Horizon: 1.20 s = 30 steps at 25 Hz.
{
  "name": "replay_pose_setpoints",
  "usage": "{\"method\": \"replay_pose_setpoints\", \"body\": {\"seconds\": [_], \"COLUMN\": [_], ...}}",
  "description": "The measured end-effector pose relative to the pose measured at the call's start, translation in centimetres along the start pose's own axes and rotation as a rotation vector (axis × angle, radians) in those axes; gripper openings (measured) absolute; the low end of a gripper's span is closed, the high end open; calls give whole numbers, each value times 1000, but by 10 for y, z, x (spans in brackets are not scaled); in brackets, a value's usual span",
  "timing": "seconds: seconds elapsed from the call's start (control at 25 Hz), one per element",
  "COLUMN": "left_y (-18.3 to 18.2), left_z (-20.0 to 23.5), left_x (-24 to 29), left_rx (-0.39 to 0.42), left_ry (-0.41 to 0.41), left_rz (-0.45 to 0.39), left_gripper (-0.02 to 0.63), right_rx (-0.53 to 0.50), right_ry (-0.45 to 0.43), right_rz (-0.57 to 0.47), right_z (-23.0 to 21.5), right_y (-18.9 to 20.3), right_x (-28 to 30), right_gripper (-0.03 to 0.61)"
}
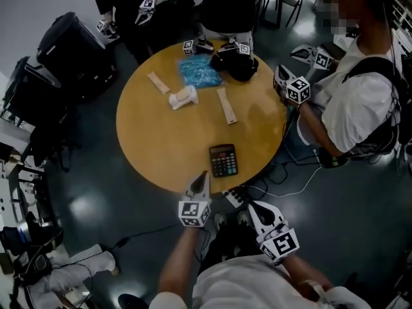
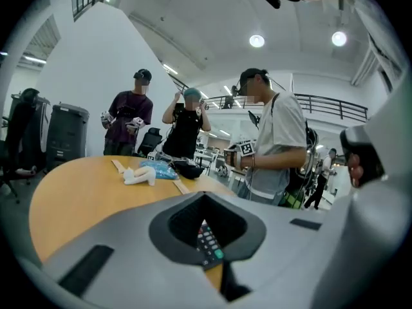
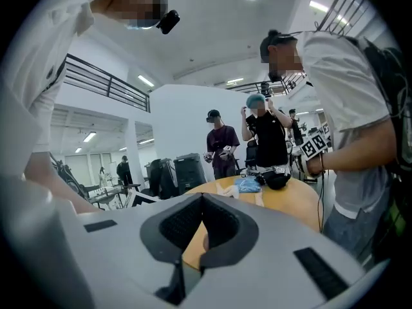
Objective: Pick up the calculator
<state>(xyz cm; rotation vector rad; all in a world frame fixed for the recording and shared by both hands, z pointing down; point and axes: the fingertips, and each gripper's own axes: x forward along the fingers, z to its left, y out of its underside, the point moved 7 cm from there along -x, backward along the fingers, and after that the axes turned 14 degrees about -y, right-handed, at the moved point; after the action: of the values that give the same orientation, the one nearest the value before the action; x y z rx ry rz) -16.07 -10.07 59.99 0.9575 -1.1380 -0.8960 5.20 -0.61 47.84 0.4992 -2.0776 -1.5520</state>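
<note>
Just off the near-left corner of the calculator (image 1: 223,160), the left gripper (image 1: 202,176) sits at the rim of the round wooden desk (image 1: 154,140). Its jaws are clenched together with nothing between them. The calculator lies flat on the desk, keys up and close to the near edge, and neither gripper touches it. Its keys show in the left gripper view, through the dark opening behind the closed jaws.

Nearer the person than the calculator, and to its right, the right gripper (image 1: 252,206) hangs off the desk edge, jaws likewise pressed shut and empty.

Beyond the calculator lie a wooden strip (image 1: 226,105), a white lump (image 1: 182,98), a blue packet (image 1: 199,71) and a black bag (image 1: 235,64). Right of the calculator stands a person in a white shirt (image 1: 360,102).
</note>
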Motion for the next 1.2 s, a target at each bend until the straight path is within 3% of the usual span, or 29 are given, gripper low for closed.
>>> {"method": "replay_pose_setpoints", "body": {"seconds": [0.16,0.36,0.56,0.88,1.2], "left_y": [21,38,55,75,81], "left_z": [19,47,57,57,35], "left_x": [48,104,148,177,189], "left_rx": [-31,-4,20,19,118], "left_ry": [68,121,199,324,386], "left_rz": [35,111,200,305,369], "left_gripper": [5,12,110,135,137], "right_rx": [-22,10,65,88,117], "right_ry": [4,11,4,-1,23], "right_rz": [19,56,84,100,97], "right_z": [-29,-45,-51,-60,-72], "right_y": [2,17,30,31,33], "right_x": [9,10,16,23,19], "right_gripper": [14,14,14,14,14]}}
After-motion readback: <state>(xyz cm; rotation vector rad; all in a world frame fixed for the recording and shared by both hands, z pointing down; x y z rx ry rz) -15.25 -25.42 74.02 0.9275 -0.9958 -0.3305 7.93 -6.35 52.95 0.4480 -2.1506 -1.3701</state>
